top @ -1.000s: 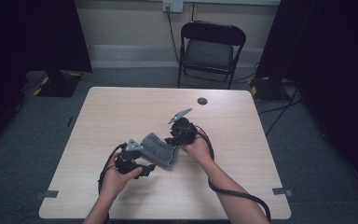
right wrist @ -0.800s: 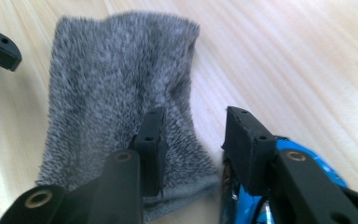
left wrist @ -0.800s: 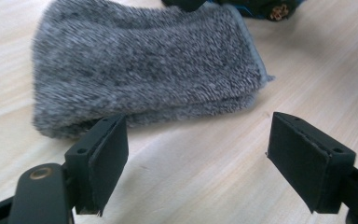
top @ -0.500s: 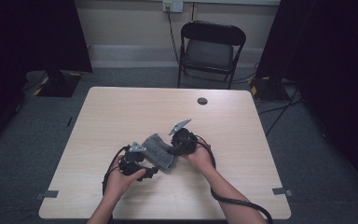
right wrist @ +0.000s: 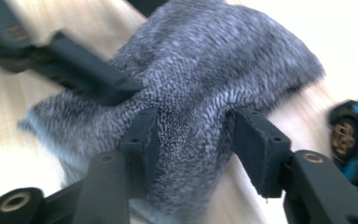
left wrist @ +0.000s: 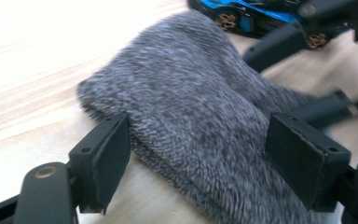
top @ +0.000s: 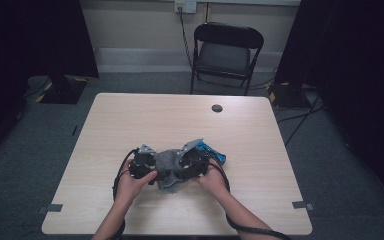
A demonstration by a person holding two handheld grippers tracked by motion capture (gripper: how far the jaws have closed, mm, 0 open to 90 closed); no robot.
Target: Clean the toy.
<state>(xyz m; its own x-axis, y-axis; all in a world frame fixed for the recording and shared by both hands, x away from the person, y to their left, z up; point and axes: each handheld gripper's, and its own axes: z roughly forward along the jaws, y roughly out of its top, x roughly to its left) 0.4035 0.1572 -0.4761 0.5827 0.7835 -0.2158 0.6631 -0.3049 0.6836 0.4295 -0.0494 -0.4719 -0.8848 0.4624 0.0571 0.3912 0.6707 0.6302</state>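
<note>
Item: grey knit cloth, lying on the table at its 6 o'clock side, between my two grippers. Left gripper: jaws wide, straddling the cloth, pads apart from it. Right gripper: jaws just been opening, cloth bunched between them. Blue toy car at the cloth's 2 o'clock.

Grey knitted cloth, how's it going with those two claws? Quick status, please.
Left gripper astride the grey cloth, pads off it. Right gripper pinching a fold, jaws just opening. Blue toy car close beside.
</note>
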